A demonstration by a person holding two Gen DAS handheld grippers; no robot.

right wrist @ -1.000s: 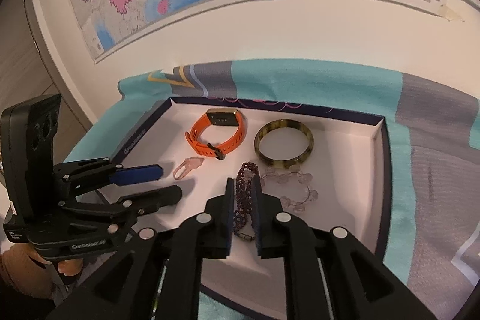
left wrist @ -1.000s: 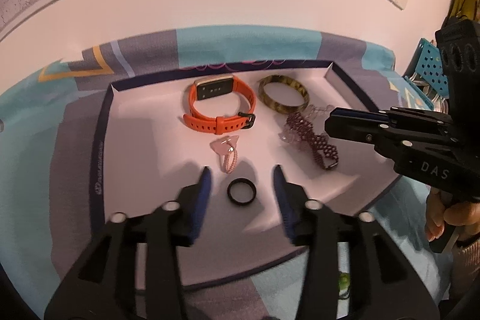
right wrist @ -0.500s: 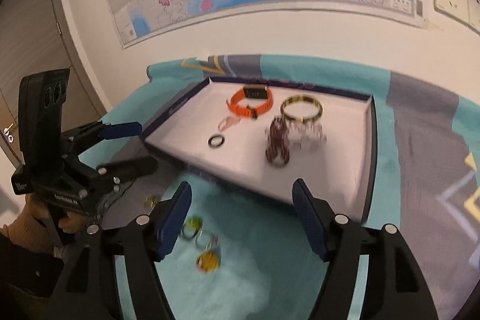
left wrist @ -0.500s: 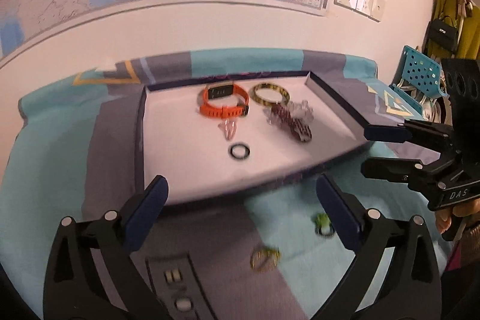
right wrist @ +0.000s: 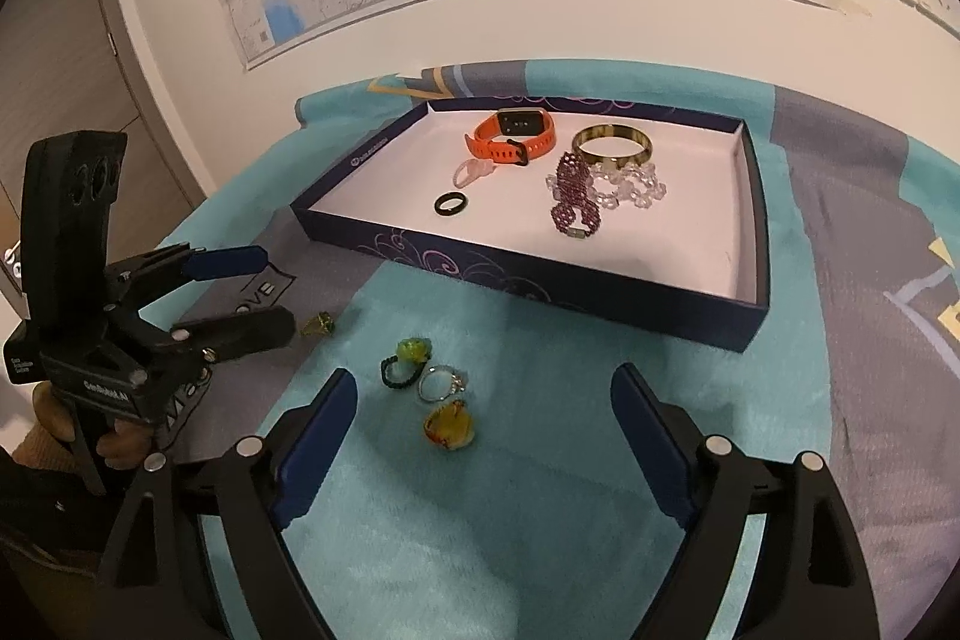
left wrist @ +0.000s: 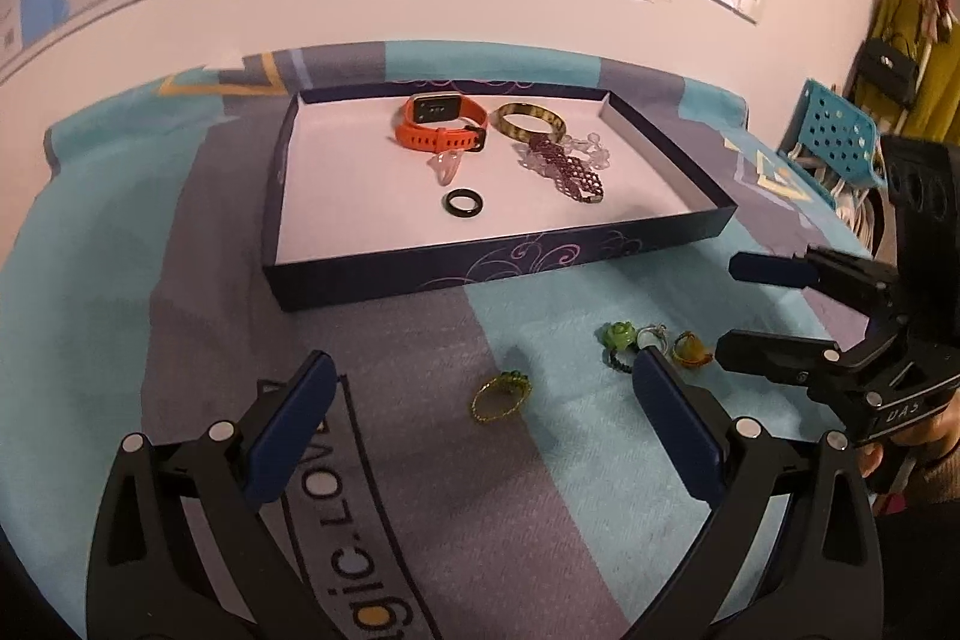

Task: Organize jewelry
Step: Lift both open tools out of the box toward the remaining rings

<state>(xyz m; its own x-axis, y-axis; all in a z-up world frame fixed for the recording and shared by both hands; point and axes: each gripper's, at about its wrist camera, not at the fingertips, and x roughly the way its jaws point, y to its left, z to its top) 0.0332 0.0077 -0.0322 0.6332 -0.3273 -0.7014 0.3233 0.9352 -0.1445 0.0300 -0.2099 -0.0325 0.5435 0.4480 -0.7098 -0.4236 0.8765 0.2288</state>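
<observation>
Both grippers were empty — the left gripper (left wrist: 480, 412) spread wide, the right gripper (right wrist: 480, 424) with jaws opening. Four rings (right wrist: 447, 385) lay on the cloth (right wrist: 540, 520), at six o'clock from the tray (right wrist: 757, 220) — small enough to slip a pinch.

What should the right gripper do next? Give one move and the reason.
Probably lower the right gripper, empty with jaws opening, onto the amber-and-yellow ring on the teal cloth. That ring lies nearest its fingers and outside the dark-blue tray, where the black ring already sits.
</observation>
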